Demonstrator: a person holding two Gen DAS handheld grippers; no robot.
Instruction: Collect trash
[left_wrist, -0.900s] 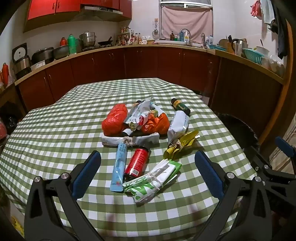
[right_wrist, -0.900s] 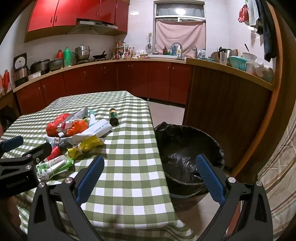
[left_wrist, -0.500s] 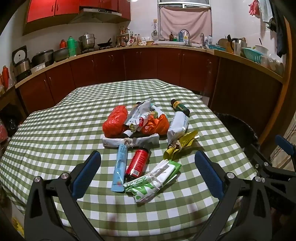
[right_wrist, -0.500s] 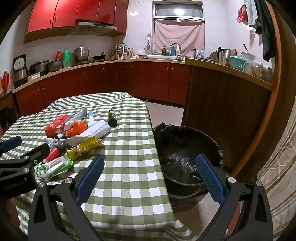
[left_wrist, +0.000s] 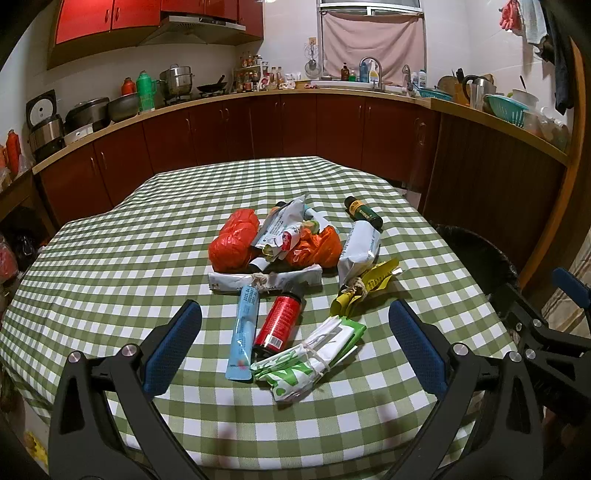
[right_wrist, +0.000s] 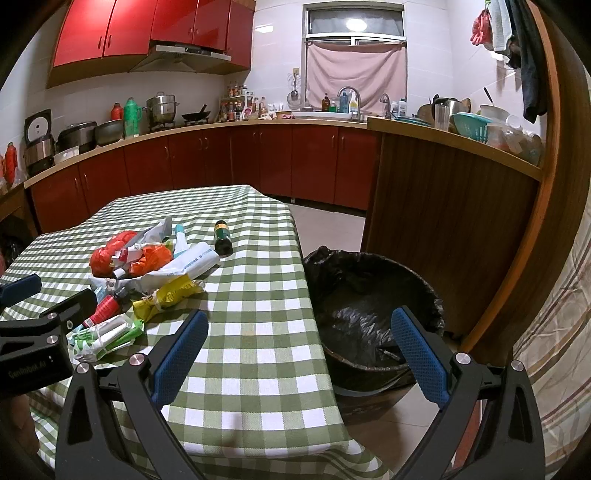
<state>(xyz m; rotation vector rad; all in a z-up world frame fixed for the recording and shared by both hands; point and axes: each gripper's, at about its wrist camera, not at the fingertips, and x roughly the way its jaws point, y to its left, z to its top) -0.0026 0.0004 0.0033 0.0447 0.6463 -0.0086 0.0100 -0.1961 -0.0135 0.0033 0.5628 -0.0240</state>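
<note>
Green-and-white tied wrapper bundle (left_wrist: 310, 360) lies nearest the tabletop's near edge; our left gripper (left_wrist: 293, 345), jaws wide and empty, should straddle it squarely; right gripper (right_wrist: 301, 350) gapes empty too.

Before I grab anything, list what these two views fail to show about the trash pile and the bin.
- Small bottle under the pile, left wrist view: orange bags and wrappers cover all but its end.
- Trash bin, right wrist view: the right gripper hides the near rim; the black liner makes any contents unreadable.
- Trash bin, left wrist view: cut off by the table edge and the right gripper.
- Label print on the red can: too small.
</note>
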